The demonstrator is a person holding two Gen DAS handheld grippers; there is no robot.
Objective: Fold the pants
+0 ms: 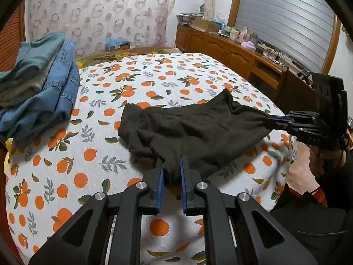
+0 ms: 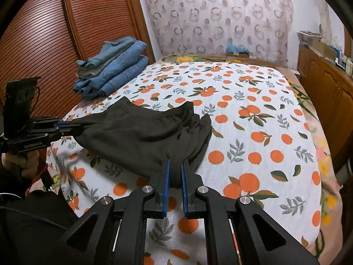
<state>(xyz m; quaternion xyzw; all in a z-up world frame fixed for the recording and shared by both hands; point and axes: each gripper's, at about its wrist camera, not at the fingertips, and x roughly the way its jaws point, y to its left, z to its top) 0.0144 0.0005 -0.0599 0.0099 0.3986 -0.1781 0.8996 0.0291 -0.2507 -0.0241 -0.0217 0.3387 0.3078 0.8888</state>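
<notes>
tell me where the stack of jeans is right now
The stack of jeans sits at the bed's far left edge in the left wrist view, beside the wooden slatted door, apart from the black pants.

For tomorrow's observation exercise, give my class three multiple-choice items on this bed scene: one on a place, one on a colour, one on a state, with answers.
1. Where is the stack of folded jeans?
A. on the bed's far corner
B. on the cabinet
C. on the floor

2. What colour are the pants being handled?
A. blue
B. dark
C. orange

3. How are the pants held?
A. by neither gripper
B. by one gripper
C. by both grippers

Answers: 1 A, it sits on the bedspread by the wardrobe; 2 B, near-black cloth; 3 C, the left gripper and right gripper each pinch cloth.
</notes>
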